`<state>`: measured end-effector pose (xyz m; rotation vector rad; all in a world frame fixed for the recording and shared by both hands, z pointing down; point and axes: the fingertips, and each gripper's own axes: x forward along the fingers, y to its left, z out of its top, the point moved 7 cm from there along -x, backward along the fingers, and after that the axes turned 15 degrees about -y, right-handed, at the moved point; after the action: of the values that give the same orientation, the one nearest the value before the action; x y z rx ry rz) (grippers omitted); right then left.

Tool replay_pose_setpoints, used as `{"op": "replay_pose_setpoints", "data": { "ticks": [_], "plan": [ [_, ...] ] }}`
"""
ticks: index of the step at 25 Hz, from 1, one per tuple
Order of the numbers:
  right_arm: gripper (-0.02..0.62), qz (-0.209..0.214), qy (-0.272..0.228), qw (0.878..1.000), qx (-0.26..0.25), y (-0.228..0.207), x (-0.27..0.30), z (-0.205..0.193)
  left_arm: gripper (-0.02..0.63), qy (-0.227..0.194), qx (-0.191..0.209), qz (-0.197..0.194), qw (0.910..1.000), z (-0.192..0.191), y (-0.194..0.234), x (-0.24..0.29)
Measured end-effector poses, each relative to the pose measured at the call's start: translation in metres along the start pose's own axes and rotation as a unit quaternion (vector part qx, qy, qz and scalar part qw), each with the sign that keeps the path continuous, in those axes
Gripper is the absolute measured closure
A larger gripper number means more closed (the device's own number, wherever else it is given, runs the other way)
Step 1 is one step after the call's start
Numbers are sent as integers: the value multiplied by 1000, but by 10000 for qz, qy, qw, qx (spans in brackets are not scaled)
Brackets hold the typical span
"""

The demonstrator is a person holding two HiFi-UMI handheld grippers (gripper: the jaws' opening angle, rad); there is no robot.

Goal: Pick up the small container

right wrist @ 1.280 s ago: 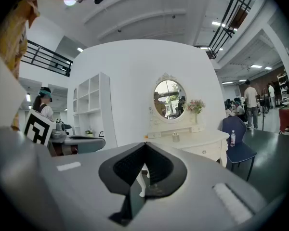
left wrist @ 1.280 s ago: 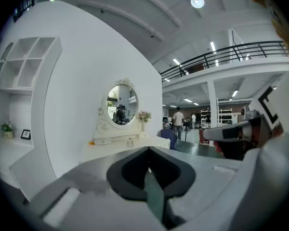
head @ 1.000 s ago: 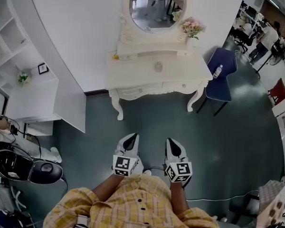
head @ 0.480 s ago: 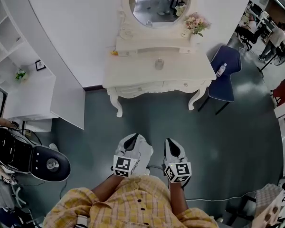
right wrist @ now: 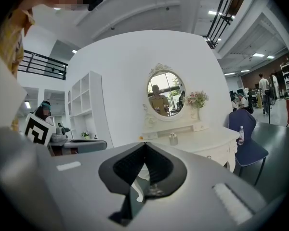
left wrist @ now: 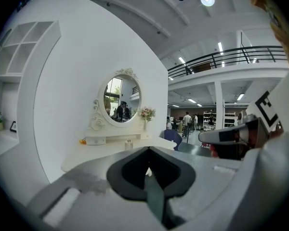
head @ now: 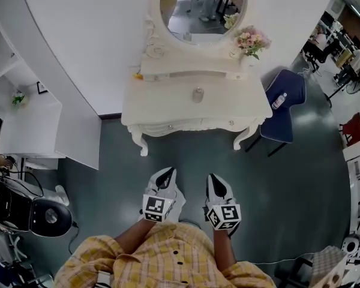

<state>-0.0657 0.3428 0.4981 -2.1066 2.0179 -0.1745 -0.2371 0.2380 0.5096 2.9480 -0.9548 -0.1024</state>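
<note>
As the person has stepped fwd, the dressing table (head: 162, 104) sits nearer than a sec ago; small container (head: 197, 94) stands mid-tabletop, well apart from both claws; left gripper (head: 165, 176) & right gripper (head: 215, 180) pinched closed, empty; approach prob. only half done.

Small container (head: 197, 94), pale silvery grey, squat body with a narrower cap on top, stood upright, standing free near the middle of the white tabletop (head: 240, 104), just forward of the raised back shelf (head: 192, 74)
</note>
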Motion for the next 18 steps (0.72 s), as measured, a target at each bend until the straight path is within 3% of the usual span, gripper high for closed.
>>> {"op": "replay_pose_setpoints", "data": {
  "ticks": [18],
  "plan": [
    [594,245,47,9995,-184,-70,173,35,606,-60,-170,48,9998,13,75,169]
  ]
}}
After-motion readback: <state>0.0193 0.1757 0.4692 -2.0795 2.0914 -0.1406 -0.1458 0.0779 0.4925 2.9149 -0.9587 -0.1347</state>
